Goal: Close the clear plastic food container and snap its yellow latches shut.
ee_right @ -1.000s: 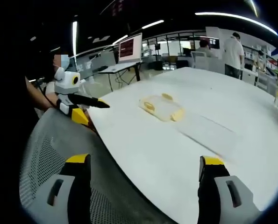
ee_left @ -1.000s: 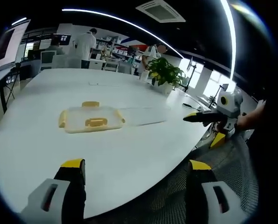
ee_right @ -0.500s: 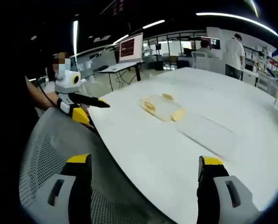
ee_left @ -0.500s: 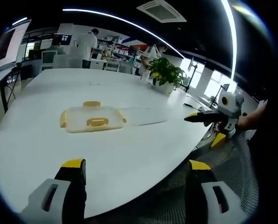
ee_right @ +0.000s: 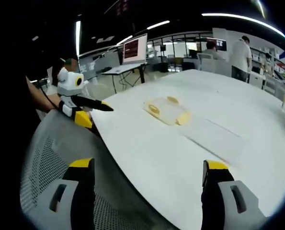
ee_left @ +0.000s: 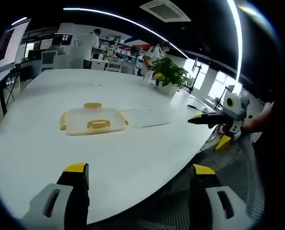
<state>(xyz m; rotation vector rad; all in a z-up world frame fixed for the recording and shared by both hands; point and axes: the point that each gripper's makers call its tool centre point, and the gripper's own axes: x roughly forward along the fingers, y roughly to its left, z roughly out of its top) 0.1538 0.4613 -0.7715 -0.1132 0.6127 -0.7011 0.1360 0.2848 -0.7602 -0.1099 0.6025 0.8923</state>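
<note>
1. Little has moved since the earlier frames: both views hold almost the same framing, and the container sits in the same spot on the table.
2. Left gripper view: the left gripper (ee_left: 138, 184) rises from the bottom of the frame, its two yellow-tipped jaws set wide apart with nothing between them, hanging over the near edge of the white table (ee_left: 46, 148).
3. The clear plastic container (ee_left: 93, 121) lies flat on the table, left of the frame's centre, well apart from the jaws. Yellow latches show on its near side, its far side and both ends; whether they are snapped down I cannot tell.
4. A clear flat sheet (ee_left: 149, 117) lies on the table just right of the container.
5. At the right of this frame the right gripper (ee_left: 196, 118) points in toward the table, held by a hand (ee_left: 255, 123); its jaws there look close together, though they are seen side-on.
6. A potted plant (ee_left: 168, 75) stands on the far part of the table, upper centre.
7. Right gripper view: the right gripper (ee_right: 147, 179) shows wide-open, empty jaws at the bottom, above a mesh chair back (ee_right: 51, 158) and the table edge (ee_right: 147, 158).
8. The container (ee_right: 167, 110) sits at centre frame; the left gripper (ee_right: 104, 106) is at the left, beside the table edge.
</note>
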